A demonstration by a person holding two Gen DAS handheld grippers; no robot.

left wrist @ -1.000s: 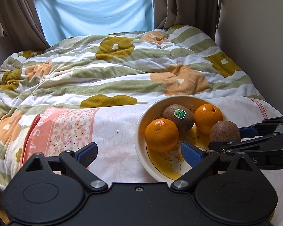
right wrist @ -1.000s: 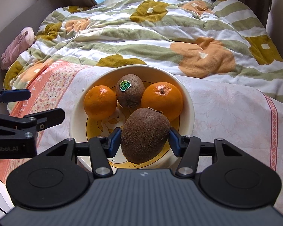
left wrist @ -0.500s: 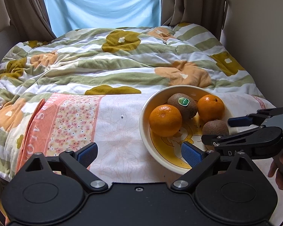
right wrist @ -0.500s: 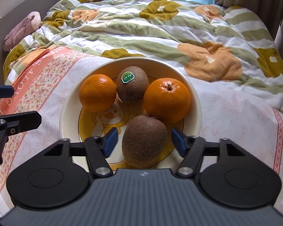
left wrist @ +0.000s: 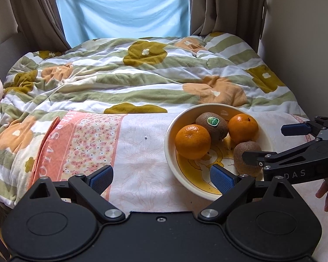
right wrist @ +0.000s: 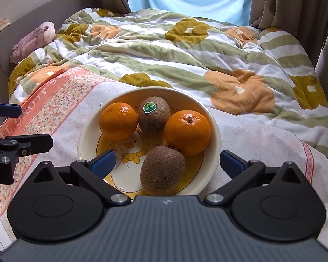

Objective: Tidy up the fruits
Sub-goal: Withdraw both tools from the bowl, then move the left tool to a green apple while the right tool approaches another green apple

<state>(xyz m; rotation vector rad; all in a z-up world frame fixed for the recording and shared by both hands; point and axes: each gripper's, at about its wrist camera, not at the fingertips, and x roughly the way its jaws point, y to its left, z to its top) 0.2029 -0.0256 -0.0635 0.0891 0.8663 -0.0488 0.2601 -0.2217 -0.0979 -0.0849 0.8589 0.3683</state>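
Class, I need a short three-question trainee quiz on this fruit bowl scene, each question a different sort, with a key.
1. How many fruits lie in the cream round bowl with the yellow duck picture?
2. True or false: the right gripper grips the plain brown kiwi.
3. Which fruit carries a green sticker? A) the left orange mandarin B) the far brown kiwi C) the right orange mandarin

Key: 1. four; 2. false, its fingers are spread apart on both sides of it; 3. B
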